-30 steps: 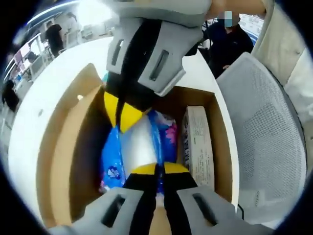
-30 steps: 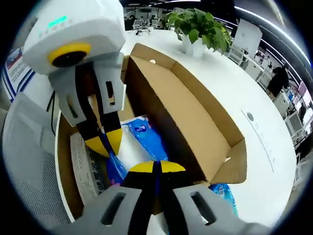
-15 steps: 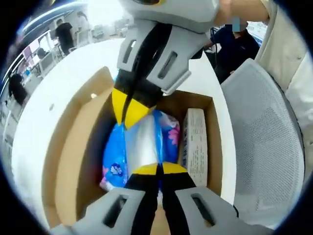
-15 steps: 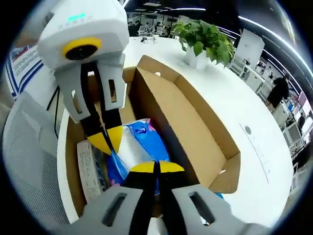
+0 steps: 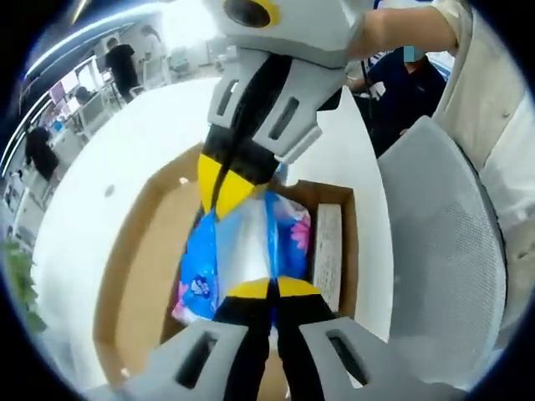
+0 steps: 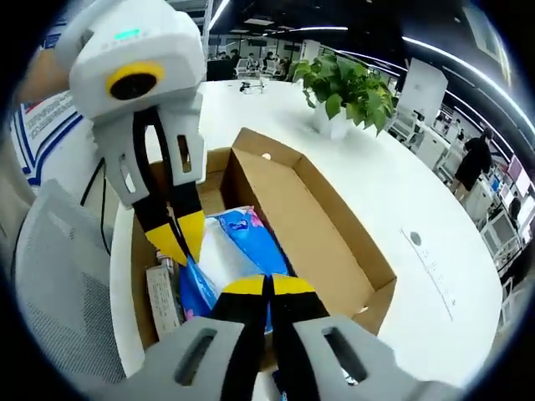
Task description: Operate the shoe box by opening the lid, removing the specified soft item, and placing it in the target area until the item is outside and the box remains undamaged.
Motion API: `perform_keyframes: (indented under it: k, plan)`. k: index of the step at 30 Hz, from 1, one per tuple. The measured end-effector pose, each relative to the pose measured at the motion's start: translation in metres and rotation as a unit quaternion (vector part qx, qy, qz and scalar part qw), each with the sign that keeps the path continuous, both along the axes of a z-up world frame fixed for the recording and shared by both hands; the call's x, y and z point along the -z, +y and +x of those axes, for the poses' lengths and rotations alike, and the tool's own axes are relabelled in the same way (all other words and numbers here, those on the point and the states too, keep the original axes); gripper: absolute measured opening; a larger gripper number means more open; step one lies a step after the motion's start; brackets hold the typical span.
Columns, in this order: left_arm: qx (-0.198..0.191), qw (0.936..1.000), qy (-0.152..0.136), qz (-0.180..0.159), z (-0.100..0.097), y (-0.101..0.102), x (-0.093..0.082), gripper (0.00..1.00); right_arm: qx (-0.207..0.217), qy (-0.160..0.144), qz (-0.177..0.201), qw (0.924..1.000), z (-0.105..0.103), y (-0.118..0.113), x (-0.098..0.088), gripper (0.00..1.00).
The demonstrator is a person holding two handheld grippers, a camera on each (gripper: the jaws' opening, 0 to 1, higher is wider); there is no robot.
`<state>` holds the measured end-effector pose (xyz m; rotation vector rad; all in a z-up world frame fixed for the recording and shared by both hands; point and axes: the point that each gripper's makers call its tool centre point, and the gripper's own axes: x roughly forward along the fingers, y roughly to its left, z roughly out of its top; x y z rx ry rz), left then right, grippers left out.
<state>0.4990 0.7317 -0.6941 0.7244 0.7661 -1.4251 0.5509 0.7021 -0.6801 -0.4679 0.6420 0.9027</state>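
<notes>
Lifted higher: blue packet (image 5: 242, 251) clamped by left gripper (image 5: 269, 288) and right gripper (image 6: 267, 286) above shoe box (image 6: 334, 251); packet's lower end hidden.

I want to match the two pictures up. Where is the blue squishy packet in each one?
Left gripper view: the blue packet sits in the middle, over the open shoe box, pinched between the two yellow-tipped grippers.
Right gripper view: the blue packet is low in the middle, just left of the box's raised lid.
Shared landmark: the white printed carton lying inside the box beside the packet.
</notes>
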Motion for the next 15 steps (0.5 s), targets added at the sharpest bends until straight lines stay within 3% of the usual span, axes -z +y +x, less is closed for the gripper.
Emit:
perform_keyframes:
  k: [15]
  plan:
    - [-0.008,0.9997,-0.02,-0.013,-0.004,-0.026,-0.056,0.0,-0.01,-0.035,0.017,0.9992,0.0,-0.017,-0.053,0.0]
